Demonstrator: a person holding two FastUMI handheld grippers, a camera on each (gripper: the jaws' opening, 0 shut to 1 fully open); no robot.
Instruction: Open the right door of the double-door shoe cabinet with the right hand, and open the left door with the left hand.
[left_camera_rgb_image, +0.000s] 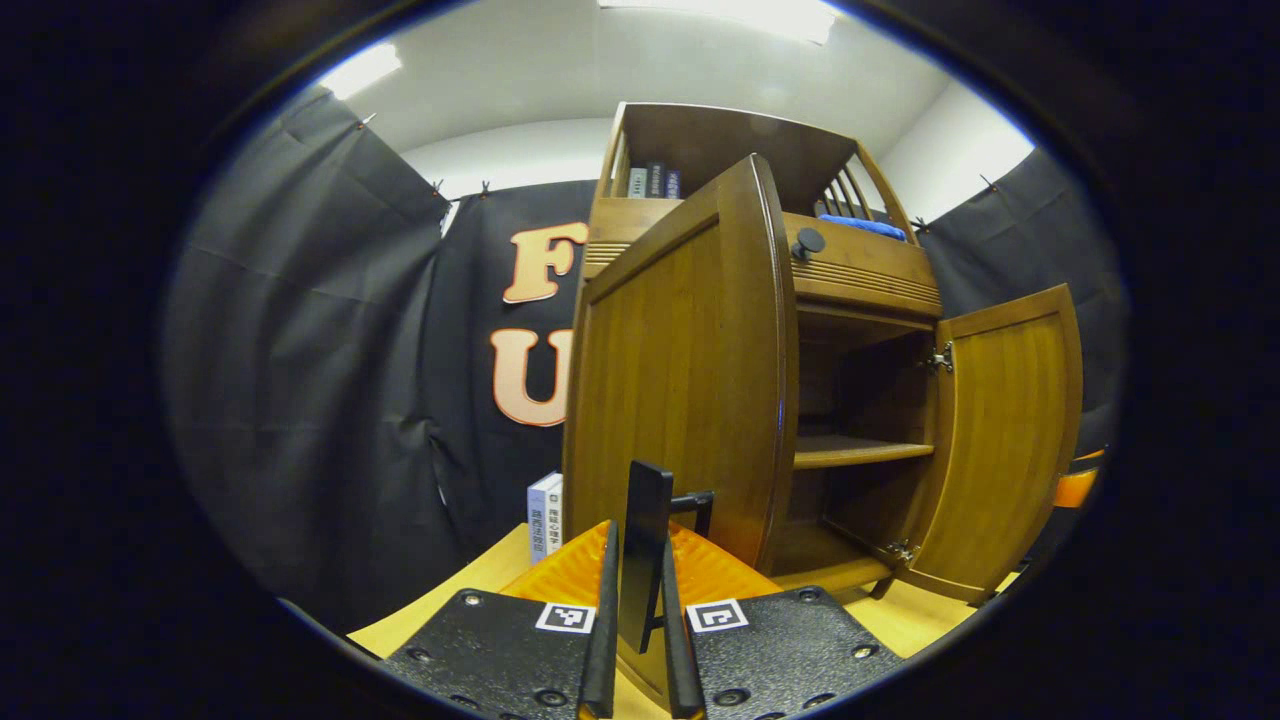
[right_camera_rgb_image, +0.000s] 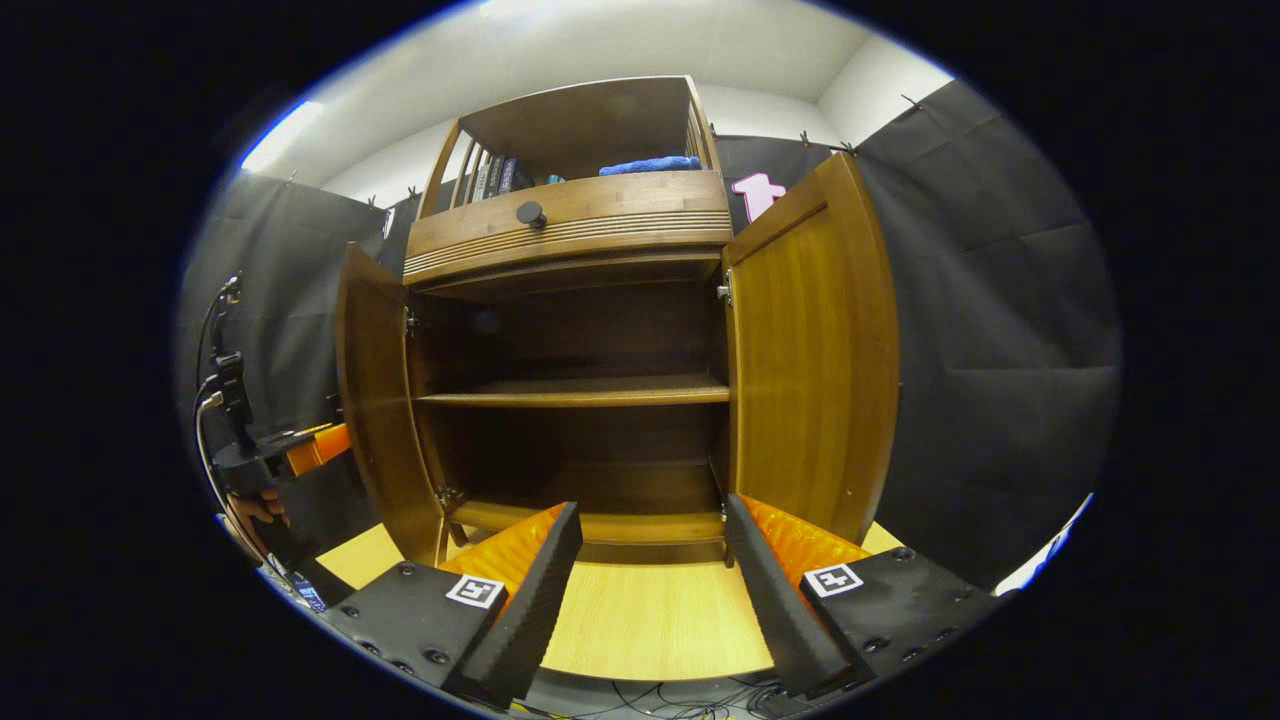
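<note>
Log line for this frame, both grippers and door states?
left gripper: shut on left door handle | right gripper: open, empty | left door: open | right door: open | cabinet shelves: bare

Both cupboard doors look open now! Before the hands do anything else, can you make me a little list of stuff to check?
1. Right wooden cabinet door swung wide open: ok.
2. Left wooden cabinet door swung open: ok.
3. Left gripper shut on the left door's dark bar handle: ok; let go before pulling away.
4. Right gripper open, holding nothing, apart from the right door: ok.
5. Shelf inside the cabinet bare: ok.
6. White books standing on the light wooden floor beside the left door, possibly in its path: cannot tell.
</note>
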